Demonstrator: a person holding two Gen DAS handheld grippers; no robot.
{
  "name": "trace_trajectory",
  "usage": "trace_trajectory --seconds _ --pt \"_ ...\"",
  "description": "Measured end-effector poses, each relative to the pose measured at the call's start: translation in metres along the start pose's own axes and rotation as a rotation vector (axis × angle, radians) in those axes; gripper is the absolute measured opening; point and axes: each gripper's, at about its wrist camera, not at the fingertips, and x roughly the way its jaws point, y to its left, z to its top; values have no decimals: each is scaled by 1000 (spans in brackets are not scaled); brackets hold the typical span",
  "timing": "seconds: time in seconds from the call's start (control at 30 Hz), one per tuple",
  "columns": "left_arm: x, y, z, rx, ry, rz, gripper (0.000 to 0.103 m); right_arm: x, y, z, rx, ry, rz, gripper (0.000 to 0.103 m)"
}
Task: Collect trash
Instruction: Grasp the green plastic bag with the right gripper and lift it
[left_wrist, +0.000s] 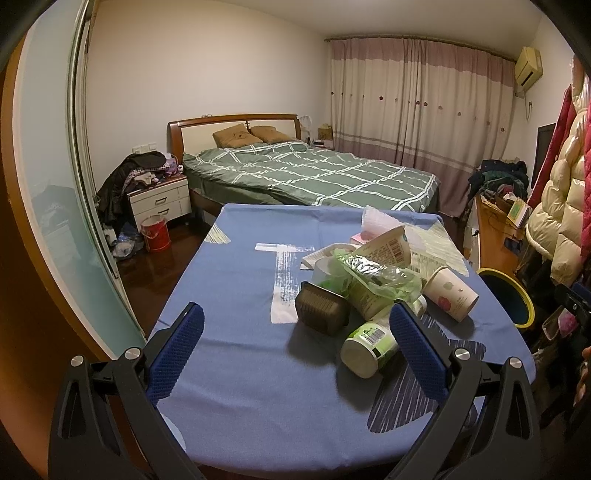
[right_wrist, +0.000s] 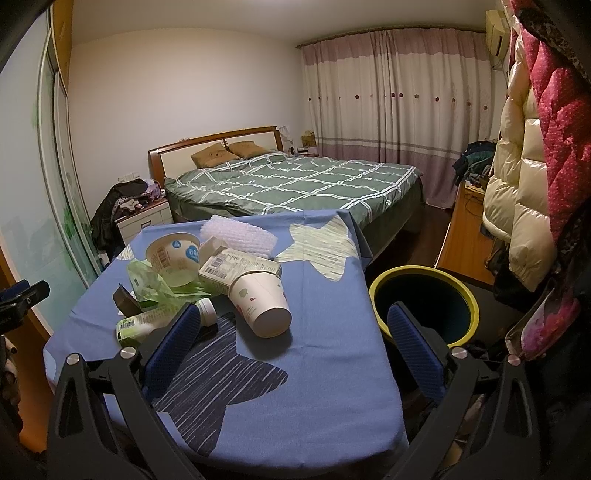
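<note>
In the left wrist view we see our left gripper with its blue fingers spread wide and holding nothing, above the near edge of the surface, which has a blue cloth on it. The trash lies in one heap toward the right edge of the surface. A green-and-white bottle lies on its side nearest to us, just beside the right finger. A dark plastic tray is tilted to the left of it. Behind them are a crumpled green bag, a tipped yogurt cup and a paper cup lying on its side at the right. A bin with a yellow rim stands on the floor just past the right edge.

In the right wrist view our right gripper also has its fingers wide apart and empty, over the near right corner of the surface. The paper cup lies near the middle with its bottom toward us. A flat carton touches its open end, and bubble wrap lies by the far edge. The bin stands beside the right edge.
</note>
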Motion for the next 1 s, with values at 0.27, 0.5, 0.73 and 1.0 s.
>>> trace_trajectory --seconds 0.27,0.5,0.73,1.0 --pt "5 8 0 -12 11 9 99 31 19 6 -58 43 37 97" --pt "20 17 -1 -24 21 23 99 77 58 10 -111 119 160 97" --pt "36 19 -1 -7 35 36 99 119 124 10 -231 185 314 97" --pt "54 18 -4 11 62 30 99 152 147 9 -256 235 319 85"
